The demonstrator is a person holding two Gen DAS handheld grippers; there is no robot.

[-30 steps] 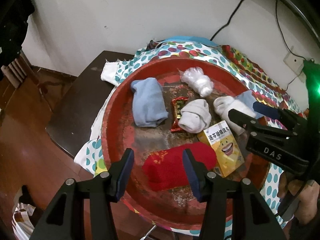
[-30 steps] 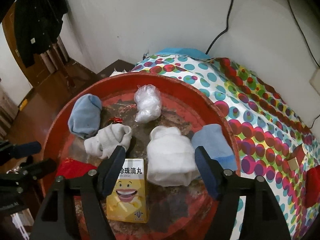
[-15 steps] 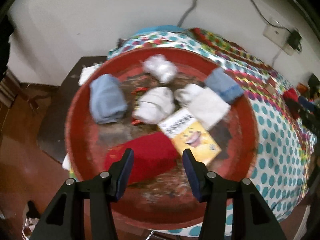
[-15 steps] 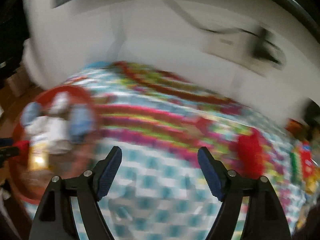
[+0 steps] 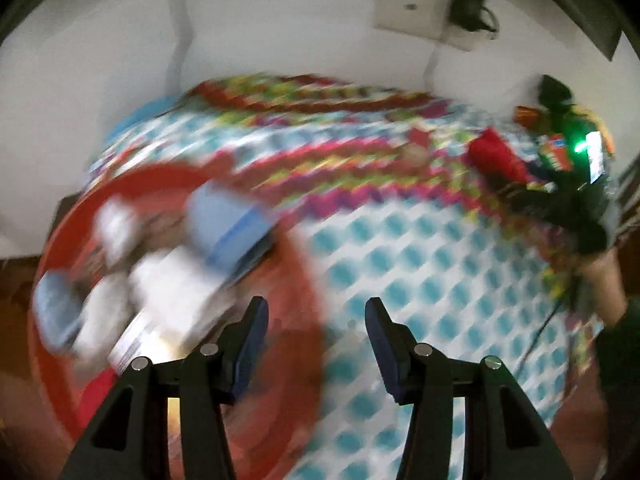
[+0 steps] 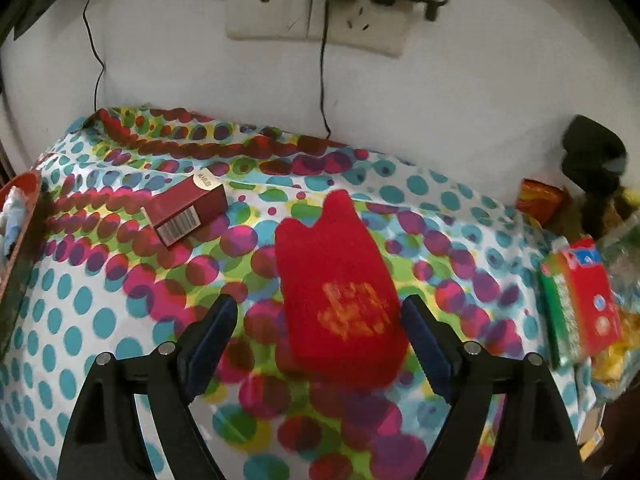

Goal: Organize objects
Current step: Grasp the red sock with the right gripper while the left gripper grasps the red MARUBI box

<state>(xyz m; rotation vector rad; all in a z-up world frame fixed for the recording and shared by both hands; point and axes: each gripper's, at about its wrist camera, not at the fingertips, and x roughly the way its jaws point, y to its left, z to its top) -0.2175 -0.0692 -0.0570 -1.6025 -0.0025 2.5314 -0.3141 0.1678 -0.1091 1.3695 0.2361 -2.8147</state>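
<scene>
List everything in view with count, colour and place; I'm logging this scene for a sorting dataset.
Red sock: one, red with orange print, on cloth between right gripper's fingers.
Small box: one, dark red, cloth's left.
Tray: one, red, far left, holding blurred white and blue bundles.
Tablecloth: one, polka-dot.
Packets: several, red and green, right edge.
Wall socket: white, plugs in.
Left gripper: open, empty.
Right gripper: open, straddling sock.

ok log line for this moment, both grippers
left gripper: open, empty | right gripper: open, straddling red sock on dotted cloth, pads not touching
</scene>
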